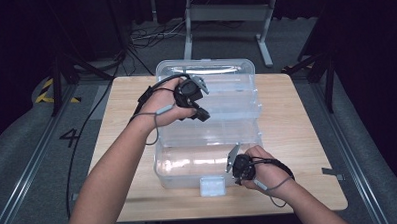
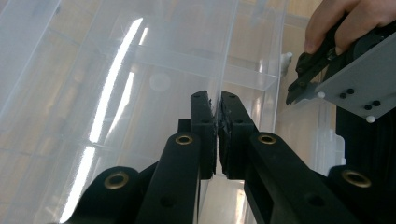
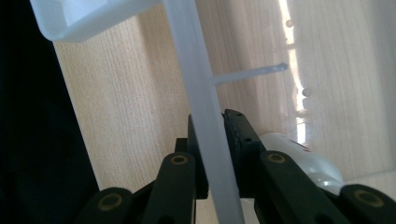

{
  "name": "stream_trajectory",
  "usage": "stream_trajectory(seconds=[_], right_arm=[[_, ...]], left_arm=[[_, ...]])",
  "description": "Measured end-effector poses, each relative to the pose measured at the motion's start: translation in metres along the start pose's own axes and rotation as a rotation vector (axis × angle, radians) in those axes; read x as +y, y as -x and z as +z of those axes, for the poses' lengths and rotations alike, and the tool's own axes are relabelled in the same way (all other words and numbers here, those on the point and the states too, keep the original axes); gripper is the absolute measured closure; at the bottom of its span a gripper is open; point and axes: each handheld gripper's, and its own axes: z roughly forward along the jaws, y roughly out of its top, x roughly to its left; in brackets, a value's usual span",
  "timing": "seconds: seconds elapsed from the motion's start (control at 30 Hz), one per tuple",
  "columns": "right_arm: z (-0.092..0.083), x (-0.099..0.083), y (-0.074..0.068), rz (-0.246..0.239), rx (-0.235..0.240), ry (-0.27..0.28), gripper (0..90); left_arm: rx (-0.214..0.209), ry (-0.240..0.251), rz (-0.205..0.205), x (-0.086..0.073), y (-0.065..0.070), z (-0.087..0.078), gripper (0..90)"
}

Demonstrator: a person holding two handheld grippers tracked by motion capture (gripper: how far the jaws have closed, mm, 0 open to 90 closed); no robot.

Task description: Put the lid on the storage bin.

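A clear plastic storage box (image 1: 208,166) sits on the middle of the wooden table (image 1: 297,138), its long axis running away from the person; its clear lid (image 1: 221,98) is raised above the far part of the box, while the near part of the box stands open to the high view; a small frosted latch (image 1: 212,185) sticks out from the middle of the box's near wall. The left tool (image 1: 200,113) is over the left side of the lid, held by the left hand (image 1: 164,105); in the left gripper view its two black jaws stand almost together with a thin clear plastic edge of the lid (image 2: 217,70) pinched between the pads, so it is closed on the lid. The right tool (image 1: 237,178) is at the near right corner of the box, held by the right hand (image 1: 263,165); in the right gripper view its jaws clamp the box's frosted rim (image 3: 201,102), one pad on each side of it, so it is gripping the box. In that same view a white rounded object (image 3: 303,161) lies beyond the rim, and I cannot tell what it is. A cable (image 1: 157,128) trails from the left tool down past the wrist. Beyond the table stands a grey metal frame (image 1: 228,21) on the dark floor, with loose cables (image 1: 149,36) lying beside it.
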Motion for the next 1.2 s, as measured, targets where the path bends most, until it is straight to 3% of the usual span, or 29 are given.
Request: stream_trajectory(seconds=[0.7,0.73,1.2], right_arm=[[0.000,0.001,-0.002,-0.034,-0.025,0.001,81.2],[0.000,0.001,-0.003,-0.013,-0.027,-0.011,81.2],[-0.002,0.003,-0.008,-0.029,-0.063,-0.025,80.3]], left_arm=[[-0.004,-0.025,0.047,-0.002,0.020,0.000,87.0],[-0.005,-0.026,0.048,-0.003,0.021,0.000,87.0],[-0.011,-0.022,0.083,-0.011,0.038,0.003,87.6]])
